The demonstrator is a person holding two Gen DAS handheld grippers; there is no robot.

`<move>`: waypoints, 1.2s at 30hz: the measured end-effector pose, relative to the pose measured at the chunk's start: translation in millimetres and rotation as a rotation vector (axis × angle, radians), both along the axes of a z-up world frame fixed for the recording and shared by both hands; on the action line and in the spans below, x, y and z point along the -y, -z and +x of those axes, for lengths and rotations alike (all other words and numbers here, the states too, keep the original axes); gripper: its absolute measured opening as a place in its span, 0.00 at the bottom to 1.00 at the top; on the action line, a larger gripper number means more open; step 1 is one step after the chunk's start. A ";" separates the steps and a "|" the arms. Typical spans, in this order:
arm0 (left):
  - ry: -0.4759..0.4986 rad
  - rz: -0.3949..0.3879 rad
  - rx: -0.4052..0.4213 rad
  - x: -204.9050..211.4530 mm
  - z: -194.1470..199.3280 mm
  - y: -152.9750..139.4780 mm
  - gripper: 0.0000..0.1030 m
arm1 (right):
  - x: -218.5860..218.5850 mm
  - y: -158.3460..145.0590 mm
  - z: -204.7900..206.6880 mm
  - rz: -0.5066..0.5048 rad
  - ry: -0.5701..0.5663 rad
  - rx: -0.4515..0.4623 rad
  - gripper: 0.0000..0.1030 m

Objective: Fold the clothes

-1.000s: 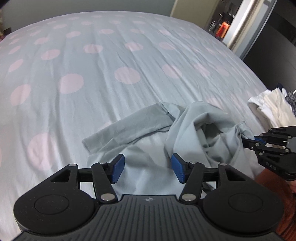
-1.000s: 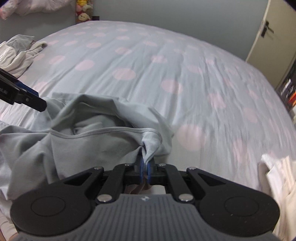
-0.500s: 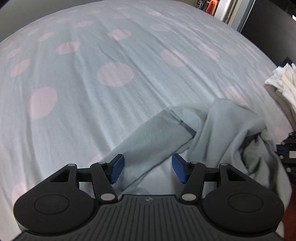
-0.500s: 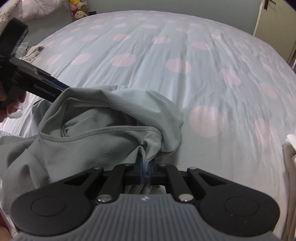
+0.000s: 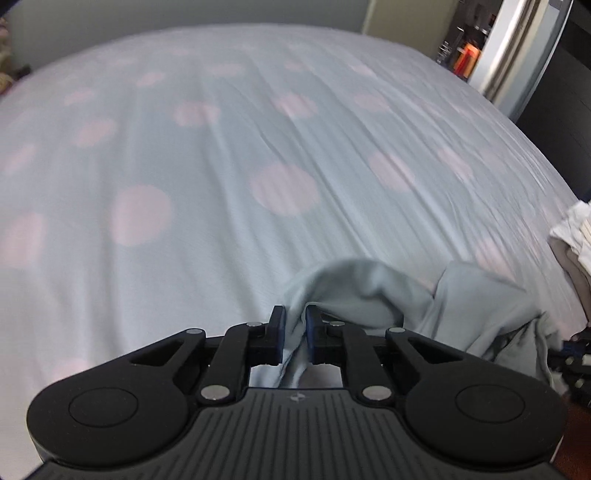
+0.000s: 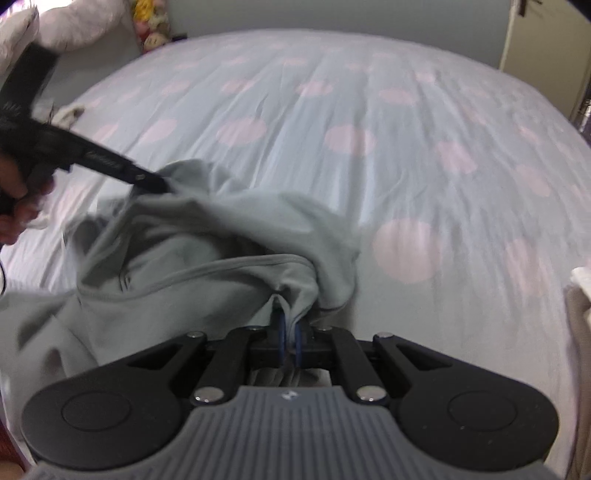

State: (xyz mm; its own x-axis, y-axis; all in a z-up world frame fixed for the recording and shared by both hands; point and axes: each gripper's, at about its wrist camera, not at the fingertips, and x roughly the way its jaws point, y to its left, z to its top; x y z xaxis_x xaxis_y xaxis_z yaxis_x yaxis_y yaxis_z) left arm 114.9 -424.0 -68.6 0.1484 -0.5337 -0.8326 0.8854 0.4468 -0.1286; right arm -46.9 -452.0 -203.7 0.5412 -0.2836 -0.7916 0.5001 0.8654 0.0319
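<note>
The left claw [image 5: 294,325] has just been closing, and a fold of the pale grey-green soft cotton garment [image 5: 373,295] sits pinched between its blue pads. The right claw [image 6: 290,334] is clamped tight on a hemmed edge of the same garment [image 6: 207,266], its blue pads nearly meeting around the cloth. From the left wrist view the garment bunches up to the right of the claw, and the black tip of the right claw [image 5: 576,354] peeks in at the far right edge; a stack of white and beige clothes [image 5: 572,240] lies beyond it. Only the right wrist view shows the left claw [image 6: 155,182] from outside, slanting in from the upper left with a hand [image 6: 18,199] around its grip, the cloth stretched between both claws. The garment lies crumpled at the near side of the light blue bedsheet with pink polka dots [image 6: 369,110]. That view alone shows stuffed toys [image 6: 151,26] by the far wall.
</note>
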 end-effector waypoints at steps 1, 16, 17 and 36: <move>-0.016 -0.004 0.022 -7.6 2.5 -11.2 0.09 | -0.3 -6.2 -1.5 -0.026 0.001 0.004 0.06; -0.338 -0.037 0.439 -172.6 26.2 -184.4 0.09 | -0.9 -184.2 -3.4 -0.480 -0.023 0.244 0.05; -0.362 -0.030 0.461 -185.8 27.0 -194.1 0.09 | -4.1 -197.3 -2.0 -0.510 -0.026 0.267 0.05; -0.672 0.270 0.271 -354.8 74.4 -107.1 0.09 | -62.0 -136.0 30.9 -0.483 -0.221 0.111 0.05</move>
State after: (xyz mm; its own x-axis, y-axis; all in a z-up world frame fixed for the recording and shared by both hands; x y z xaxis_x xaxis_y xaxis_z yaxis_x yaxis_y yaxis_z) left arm 189.3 -69.2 38.5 0.5858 -0.0405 -0.8095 0.3976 0.8847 0.2434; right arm -16.0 -390.0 -67.7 0.7021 -0.4708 -0.5343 0.3204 0.8789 -0.3534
